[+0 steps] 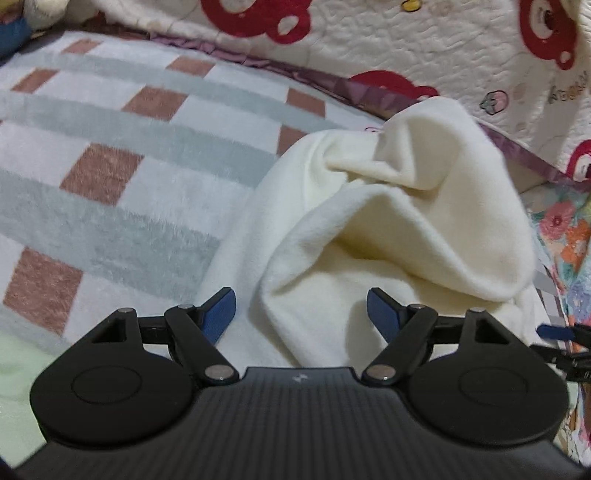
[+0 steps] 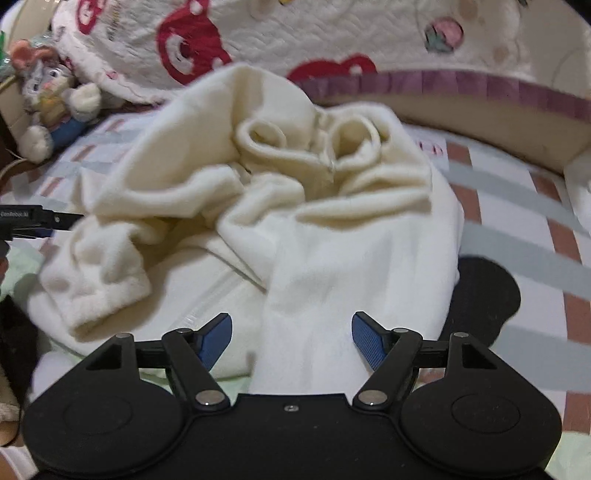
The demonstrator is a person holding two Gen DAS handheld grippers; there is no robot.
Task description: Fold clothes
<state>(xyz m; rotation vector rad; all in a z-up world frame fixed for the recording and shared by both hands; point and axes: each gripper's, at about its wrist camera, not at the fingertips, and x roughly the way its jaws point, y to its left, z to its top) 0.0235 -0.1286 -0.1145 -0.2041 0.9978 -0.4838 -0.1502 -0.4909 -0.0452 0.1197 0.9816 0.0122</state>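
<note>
**Desk:** What have we got, starting at the left?

**Photographer:** A checked blanket (image 1: 110, 155) in grey, white and rust covers the bed. The left gripper (image 1: 301, 314) hangs just above it with its blue pads spread wide and nothing between them. Directly ahead lies a cream fleece garment (image 1: 388, 229), heaped and rumpled, one fold standing up like a hood.

**Desk:** And further right?

**Photographer:** From the right wrist view the same garment (image 2: 295, 229) lies bunched mid-bed, a zip line visible low down and two rolled openings, probably cuffs or a collar, at the top. The right gripper (image 2: 291, 339) is likewise agape and empty, its fingers straddling a smoother panel of the fleece. Behind, a quilt (image 2: 295, 33) with red bear prints; a plush toy (image 2: 51, 99) sits far left.

**Desk:** Where does that put the folding?

**Photographer:** The garment is crumpled, not folded flat. Both tongs look poised between grips. My reading: the cloth needs spreading next, which calls for each gripper to pinch an edge or corner and draw it apart until the fleece lies flat. The thick pile could bunch in the pads.
</note>
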